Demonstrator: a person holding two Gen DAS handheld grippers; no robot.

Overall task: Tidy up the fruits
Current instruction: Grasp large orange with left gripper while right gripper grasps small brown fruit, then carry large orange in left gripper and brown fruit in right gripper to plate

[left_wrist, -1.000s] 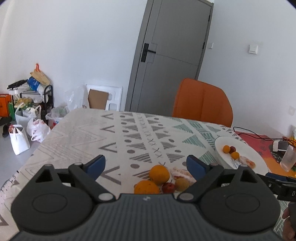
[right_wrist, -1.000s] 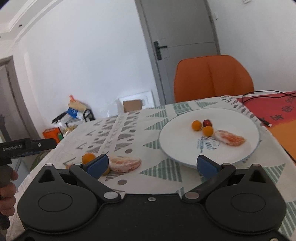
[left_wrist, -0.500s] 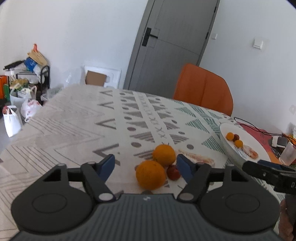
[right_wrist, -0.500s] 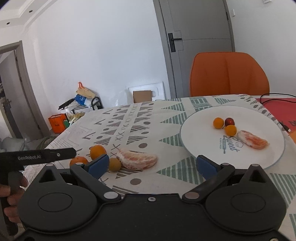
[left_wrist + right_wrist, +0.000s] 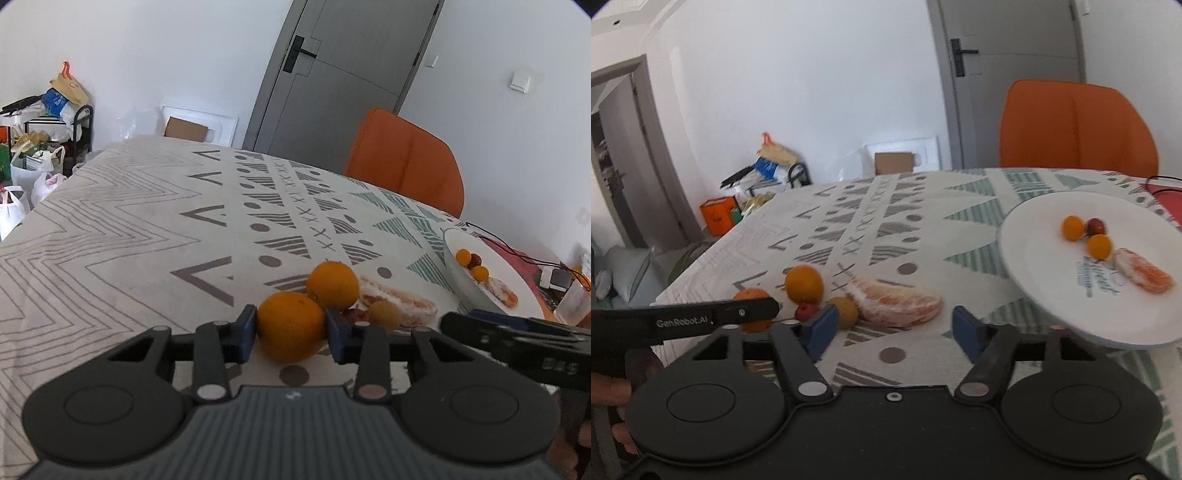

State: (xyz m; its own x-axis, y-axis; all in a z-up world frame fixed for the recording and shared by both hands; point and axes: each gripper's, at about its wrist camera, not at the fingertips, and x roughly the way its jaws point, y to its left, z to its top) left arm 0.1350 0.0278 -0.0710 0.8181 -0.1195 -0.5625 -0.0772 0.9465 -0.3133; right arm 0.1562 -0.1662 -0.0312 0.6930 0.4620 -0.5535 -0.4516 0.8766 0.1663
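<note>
gripping a round orange (image 5: 290, 330), left gripper (image 5: 290, 334) jaws level.

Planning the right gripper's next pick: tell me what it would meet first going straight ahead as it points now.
Probably the peeled orange segment lying on the tablecloth just ahead of the open right gripper; depth is uncertain.

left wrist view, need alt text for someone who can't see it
The left claw is closed on an orange resting on a patterned tablecloth. Just behind it lie a second orange, a peeled citrus piece and two smaller fruits. To the right sits a white plate with a few small fruits; an orange chair stands beyond.
</note>
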